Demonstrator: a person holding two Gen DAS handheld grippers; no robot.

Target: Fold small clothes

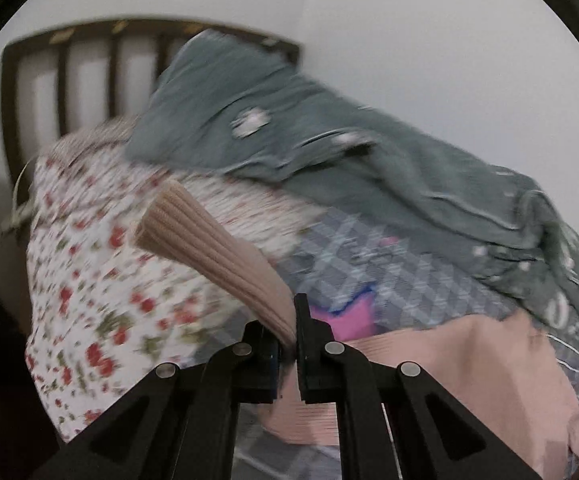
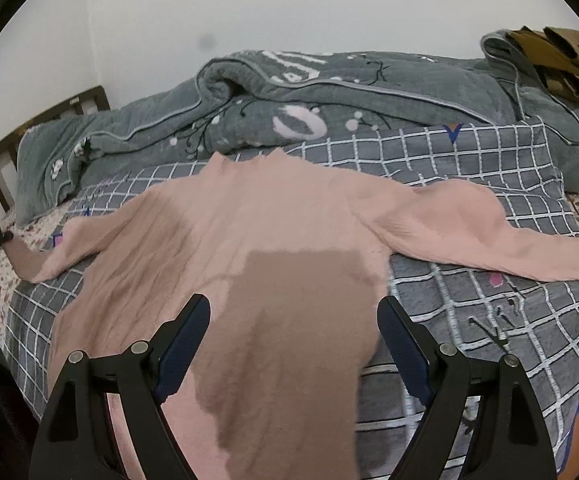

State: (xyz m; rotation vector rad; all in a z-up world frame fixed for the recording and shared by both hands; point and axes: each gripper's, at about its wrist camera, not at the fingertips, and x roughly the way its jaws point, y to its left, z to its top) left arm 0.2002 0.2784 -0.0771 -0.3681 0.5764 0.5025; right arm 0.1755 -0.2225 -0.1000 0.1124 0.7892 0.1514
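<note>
Left gripper (image 1: pixel 294 344): fingers (image 1: pixel 303 332) closed on the ribbed cuff (image 1: pixel 193 236) of the pink sweater (image 2: pixel 257 248); cuff end projecting up and away from the fingers, over the floral sheet (image 1: pixel 89 280). Left view motion-blurred.

Right gripper (image 2: pixel 293 344): fingers (image 2: pixel 187 336) spread wide, holding nothing, positioned above the lower body of the sweater.

Pink sweater: spread flat on the grey checked blanket (image 2: pixel 489 312) on the bed, neckline toward the far side, right sleeve (image 2: pixel 509 252) extended sideways, opposite sleeve drawn out to the left gripper at frame edge. Crumpled grey quilt (image 2: pixel 329 92) behind, against the wall. Dark wooden headboard (image 1: pixel 49 80) at far left.
</note>
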